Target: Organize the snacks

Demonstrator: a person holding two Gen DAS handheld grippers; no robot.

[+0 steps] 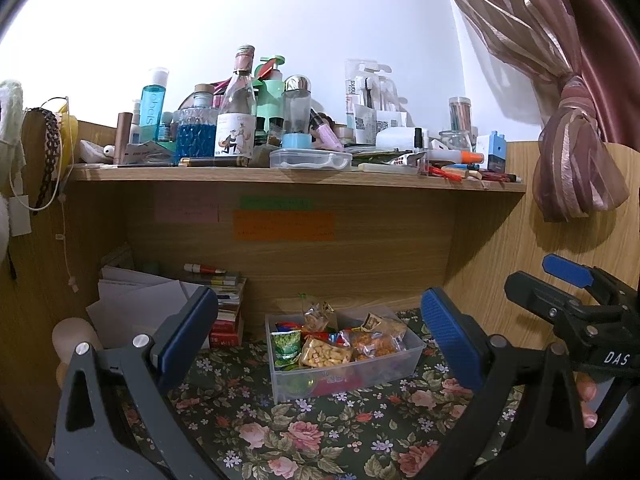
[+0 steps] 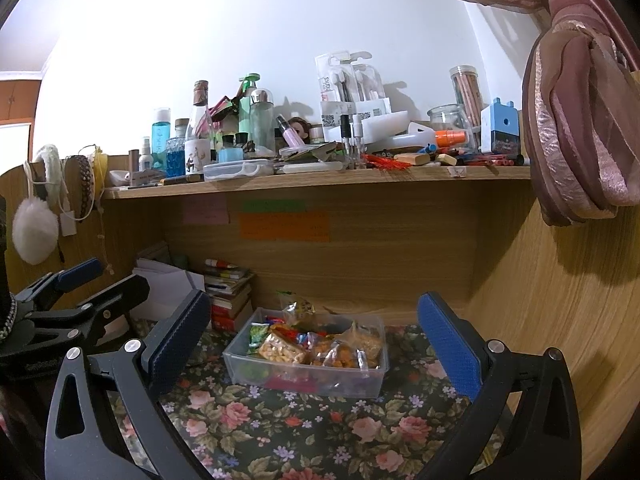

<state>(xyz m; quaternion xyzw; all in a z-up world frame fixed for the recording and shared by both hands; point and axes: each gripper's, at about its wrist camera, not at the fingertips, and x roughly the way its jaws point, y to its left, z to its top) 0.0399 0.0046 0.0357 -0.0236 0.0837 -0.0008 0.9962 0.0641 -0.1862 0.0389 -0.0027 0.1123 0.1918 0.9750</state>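
left gripper point(image 1: 320, 340): fingers spread wide, nothing between them, held above the floral tablecloth point(image 1: 304, 432).
right gripper point(image 2: 316, 344): also spread, holding nothing; in the left view it shows off to the right point(image 1: 560, 284), jaws parted there too.
snack bin point(image 1: 412, 354): clear plastic container, dead ahead of both grippers and framed between each one's fingers, apart from all the pads.
bin contents: green pea packet point(image 1: 286, 344) at the left end, peanut bag point(image 1: 324, 354) mid-front, orange cracker bag point(image 1: 374, 346) to the right, more wrapped bits behind; the bags mound above the rim.
loose snacks: none visible outside the bin, so sorting looks mostly done – a judgement only.
bin long axis: runs left to right across both grippers, slightly skewed; long front wall faces them.
nearer gripper: cannot tell for certain; the bin sits a touch left of centre in the right view point(image 2: 376, 364).
edges: cubby back wall point(image 1: 360, 280) just behind the bin, book stack point(image 1: 228, 316) near its left end, wooden side panel point(image 2: 540, 320) to the right.
open room: bare cloth in front of the bin and to its right.
overhead: cluttered shelf point(image 1: 280, 176) well above, limits lift height.
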